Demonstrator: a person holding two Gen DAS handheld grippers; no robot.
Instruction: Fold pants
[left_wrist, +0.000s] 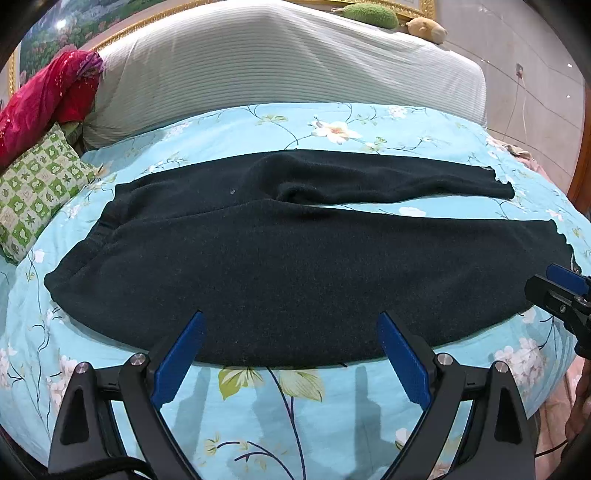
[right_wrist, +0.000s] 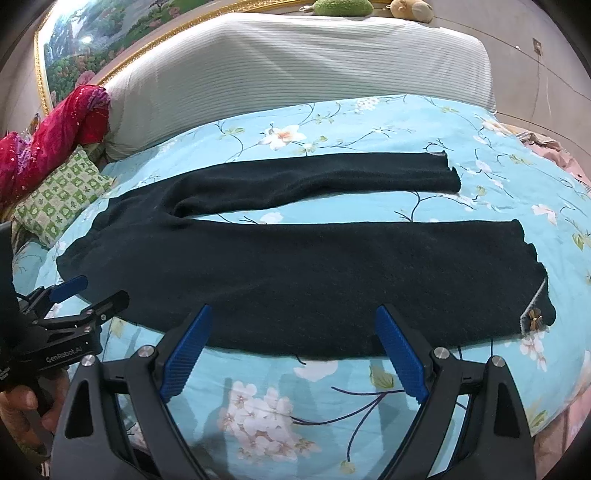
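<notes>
Black pants (left_wrist: 295, 266) laid flat across light-blue floral bedspread (left_wrist: 280, 413), waistband to the left, both legs running right w/ a strip of bedspread showing between them. Left gripper (left_wrist: 291, 354) spread wide, nothing in it, above near edge of pants. Right gripper (right_wrist: 293, 350) also spread wide & empty, over near leg. Green checked pillow (left_wrist: 33, 192) + red cloth (left_wrist: 44, 103) at left, white striped bolster (left_wrist: 277, 70) behind

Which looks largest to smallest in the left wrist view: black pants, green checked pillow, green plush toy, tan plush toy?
1. black pants
2. green checked pillow
3. green plush toy
4. tan plush toy

The two toys lie farthest away, so their true sizes are unsure.
</notes>
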